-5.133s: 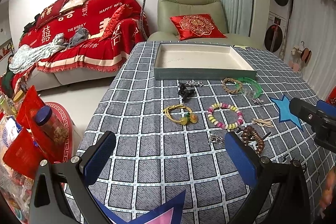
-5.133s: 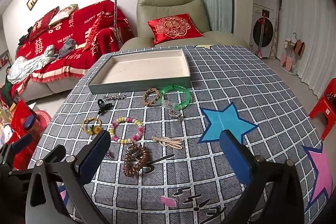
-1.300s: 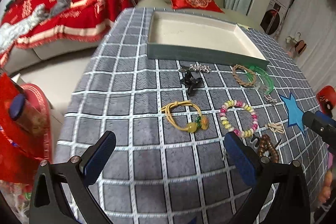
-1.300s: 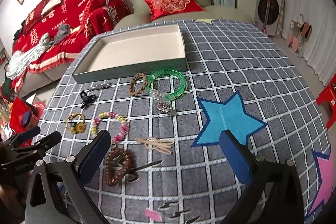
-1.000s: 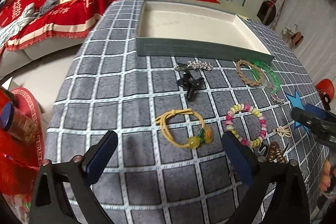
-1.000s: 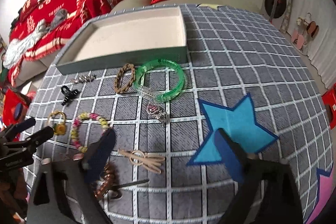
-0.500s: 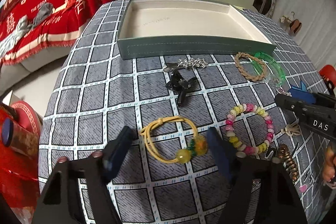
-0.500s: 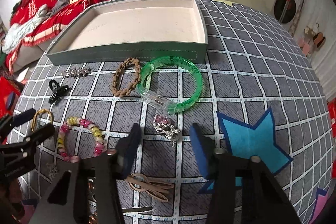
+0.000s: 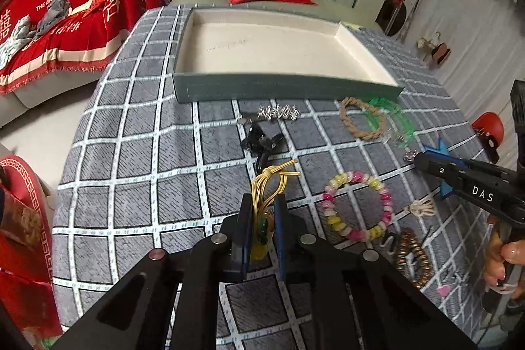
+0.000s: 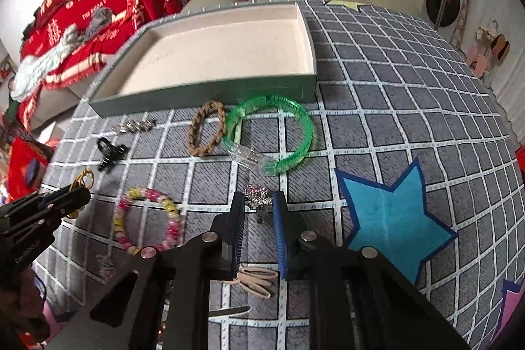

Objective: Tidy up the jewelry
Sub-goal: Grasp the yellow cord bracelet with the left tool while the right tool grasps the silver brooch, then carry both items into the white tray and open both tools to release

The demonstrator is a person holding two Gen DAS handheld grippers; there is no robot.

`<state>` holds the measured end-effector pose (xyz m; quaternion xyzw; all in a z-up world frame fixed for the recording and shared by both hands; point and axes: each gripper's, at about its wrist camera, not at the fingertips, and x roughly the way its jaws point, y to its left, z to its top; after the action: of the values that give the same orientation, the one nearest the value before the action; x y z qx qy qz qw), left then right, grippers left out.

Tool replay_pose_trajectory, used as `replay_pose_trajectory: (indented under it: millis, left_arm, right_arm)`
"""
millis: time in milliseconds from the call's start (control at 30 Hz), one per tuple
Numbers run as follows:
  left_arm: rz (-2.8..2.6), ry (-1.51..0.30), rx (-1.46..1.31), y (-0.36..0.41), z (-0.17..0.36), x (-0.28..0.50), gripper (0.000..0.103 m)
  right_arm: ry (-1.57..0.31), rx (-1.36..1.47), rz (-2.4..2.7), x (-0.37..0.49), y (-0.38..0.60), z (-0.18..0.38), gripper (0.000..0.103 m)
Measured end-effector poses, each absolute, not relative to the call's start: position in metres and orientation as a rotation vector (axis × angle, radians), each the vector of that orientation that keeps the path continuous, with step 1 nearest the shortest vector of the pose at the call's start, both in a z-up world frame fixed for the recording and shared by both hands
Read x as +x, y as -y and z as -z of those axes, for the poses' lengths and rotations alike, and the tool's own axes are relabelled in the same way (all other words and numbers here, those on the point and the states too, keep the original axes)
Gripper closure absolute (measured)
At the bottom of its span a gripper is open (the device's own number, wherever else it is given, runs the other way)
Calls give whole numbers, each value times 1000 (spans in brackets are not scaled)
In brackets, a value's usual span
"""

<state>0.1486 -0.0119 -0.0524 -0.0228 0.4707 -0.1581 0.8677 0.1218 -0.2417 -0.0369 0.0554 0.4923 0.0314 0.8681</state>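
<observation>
Left gripper (image 9: 262,212) low in centre frame, jaws pinching yellow cord bracelet (image 9: 267,186) on the bench (image 9: 131,153). Right gripper (image 10: 259,212) lower centre, jaws narrowed around silver brooch (image 10: 257,199); actual contact unclear. Empty tray (image 10: 213,54) upper centre; green bangle (image 10: 272,133) just below it.

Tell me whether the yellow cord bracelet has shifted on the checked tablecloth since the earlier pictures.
Yes. The yellow cord bracelet, earlier a flat loop, is now pinched narrow in the left gripper, knot pointing toward the green tray.
</observation>
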Motion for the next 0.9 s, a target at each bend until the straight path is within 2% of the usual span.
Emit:
replay_pose_trajectory:
  millis: [233,567,900]
  left_arm:
    - [372,-920,-71,7,8,147,75]
    - [396,-798,-62,16,-69,199,75]
    - [332,-820,-58,29,-64,295,75]
  right_arm:
    - [-970,137,-118,120,238,-2,84]
    - [-884,127,-157,165,236,-66,84]
    - [-889,173,-154,247,242,-77,85]
